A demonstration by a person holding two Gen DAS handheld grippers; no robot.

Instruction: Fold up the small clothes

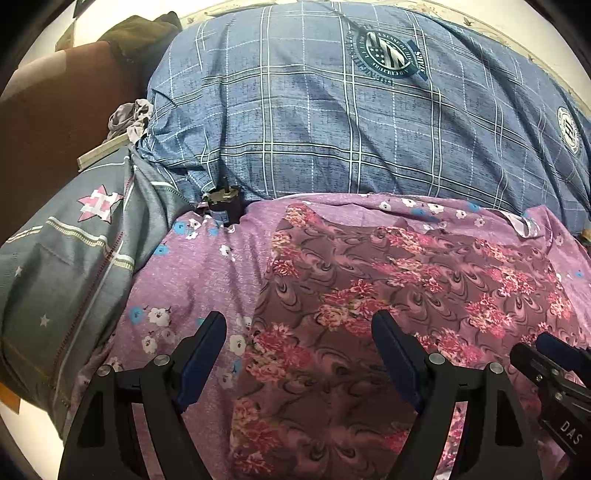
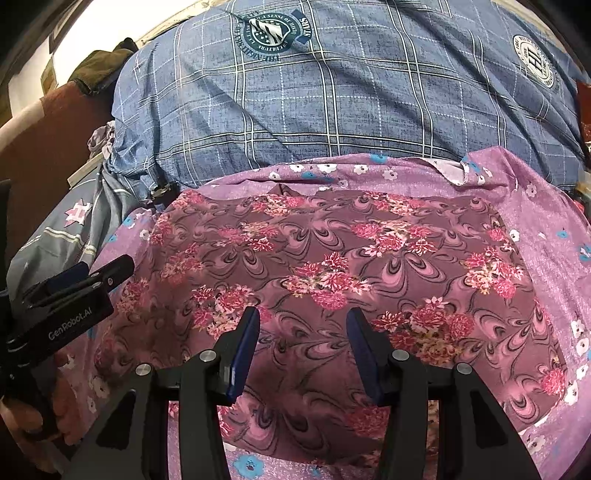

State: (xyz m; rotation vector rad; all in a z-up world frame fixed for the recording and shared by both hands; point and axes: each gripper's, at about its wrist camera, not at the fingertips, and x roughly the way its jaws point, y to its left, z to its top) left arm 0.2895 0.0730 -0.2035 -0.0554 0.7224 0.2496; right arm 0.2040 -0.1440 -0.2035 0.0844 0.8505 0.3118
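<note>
2 grippers, left gripper (image 1: 299, 332) and right gripper (image 2: 301, 328), hover released over the floral garment (image 2: 332, 266) mid-frame; next, pinch an edge to fold.

The garment (image 2: 332, 266) runs under the right gripper (image 2: 303, 332), so its near hem is hidden there, and in the left wrist view the left gripper (image 1: 299, 339) covers its near part too. The right gripper (image 1: 554, 369) is cut off by that view's right edge. The sheet (image 1: 192, 273) passes out of the frame below. A small dark object (image 1: 223, 206) sits wedged between sheet and pillow (image 1: 332, 122); what it is cannot be told. The crest lettering (image 2: 273, 33) is too small to read.
</note>
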